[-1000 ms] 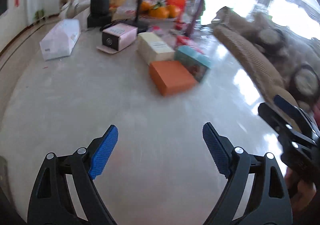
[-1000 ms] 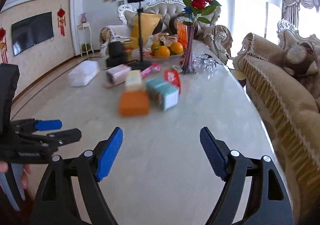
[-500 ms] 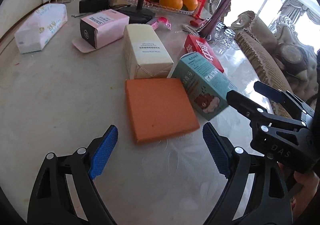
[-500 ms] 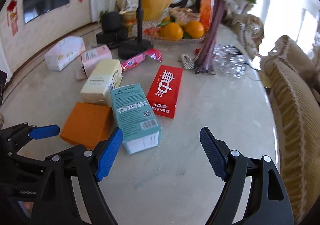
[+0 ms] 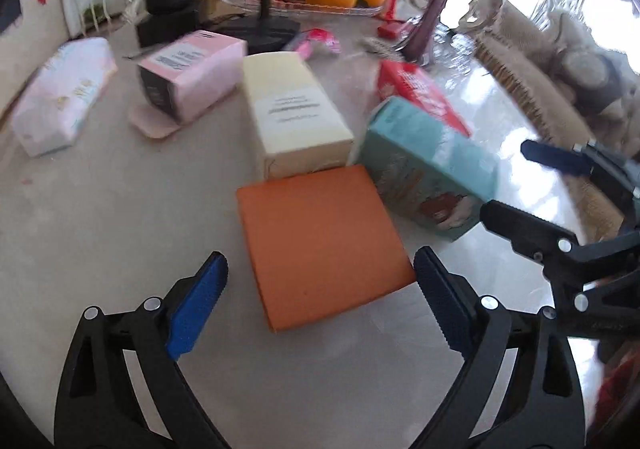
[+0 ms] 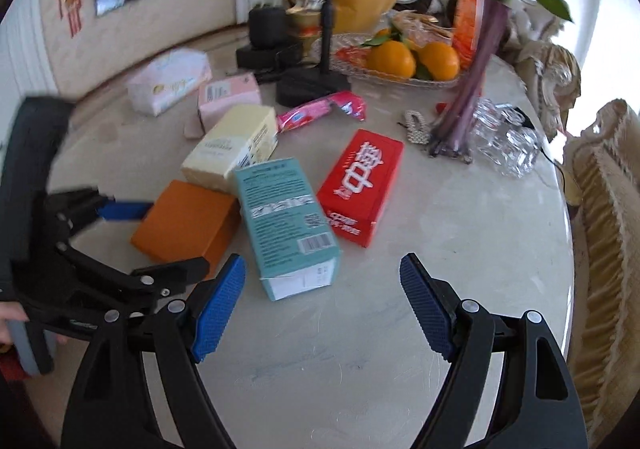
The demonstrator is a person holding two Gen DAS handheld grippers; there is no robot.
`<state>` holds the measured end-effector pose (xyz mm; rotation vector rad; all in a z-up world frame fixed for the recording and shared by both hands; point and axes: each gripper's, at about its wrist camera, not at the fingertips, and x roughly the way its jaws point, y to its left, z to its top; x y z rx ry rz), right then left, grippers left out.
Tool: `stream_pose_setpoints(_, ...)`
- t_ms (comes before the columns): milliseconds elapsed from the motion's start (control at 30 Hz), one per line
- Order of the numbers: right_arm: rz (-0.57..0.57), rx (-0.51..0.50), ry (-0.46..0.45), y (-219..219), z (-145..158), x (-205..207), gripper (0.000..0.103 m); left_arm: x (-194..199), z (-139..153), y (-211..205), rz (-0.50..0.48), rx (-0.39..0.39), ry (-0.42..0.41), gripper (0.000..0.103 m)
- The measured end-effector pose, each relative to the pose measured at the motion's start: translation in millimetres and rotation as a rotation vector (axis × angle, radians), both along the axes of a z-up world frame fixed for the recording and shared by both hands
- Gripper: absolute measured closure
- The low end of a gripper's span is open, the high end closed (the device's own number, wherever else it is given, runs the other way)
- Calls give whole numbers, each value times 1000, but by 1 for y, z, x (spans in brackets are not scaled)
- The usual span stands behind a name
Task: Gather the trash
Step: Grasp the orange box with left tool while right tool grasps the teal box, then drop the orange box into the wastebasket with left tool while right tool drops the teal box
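Observation:
An orange box [image 5: 320,241] lies flat on the marble table [image 5: 120,229]. Its near end sits between the blue pads of my left gripper [image 5: 320,277], whose jaws are opening and touch nothing. To its right a teal box [image 6: 284,217] lies just ahead of my right gripper [image 6: 322,269], which is open and empty. Behind them lie a cream box [image 5: 292,117], a red box [image 6: 360,185], a pink box [image 5: 192,73] and a pink wrapper [image 6: 320,109]. In the right wrist view my left gripper [image 6: 176,235] flanks the orange box [image 6: 184,221].
A tissue pack [image 5: 60,93] lies at the far left. A black stand [image 6: 316,85], a glass tray of oranges [image 6: 404,57], a purple vase [image 6: 468,97] and glass cups [image 6: 504,141] crowd the back. A sofa [image 6: 608,209] borders the table's right edge.
Both grippers have come forward and down toward the cluster of boxes. The orange box's near end now lies between the left fingers, whose jaws stand slightly wider.

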<state>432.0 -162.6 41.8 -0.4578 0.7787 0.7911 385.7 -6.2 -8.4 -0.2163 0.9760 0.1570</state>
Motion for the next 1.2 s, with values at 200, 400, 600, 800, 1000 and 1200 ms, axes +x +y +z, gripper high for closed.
stream_pose_setpoints(200, 59, -73, -32, 27, -14, -4, 27, -8, -2, 20, -21, -13, 25, 11)
stream_pose_setpoints(400, 40, -109, -27, 42, -31, 6, 28, 13, 3, 11, -19, 25, 26, 11)
stream_pose_setpoints(600, 13, -78, -26, 35, -38, 13, 28, 11, -9, 17, -19, 42, 55, 11)
stream_pose_setpoints(800, 8, -37, 1, 43, -33, 8, 50, -1, -7, 23, -90, 87, 7, 33)
stream_pose_setpoints(1000, -86, 19, 59, 36, -31, -13, 54, -23, 0, 31, -123, 62, -41, 33)
stream_pose_setpoints(1200, -192, 169, 43, 9, -6, -82, 55, -116, 40, 32, -214, 58, -179, 33)
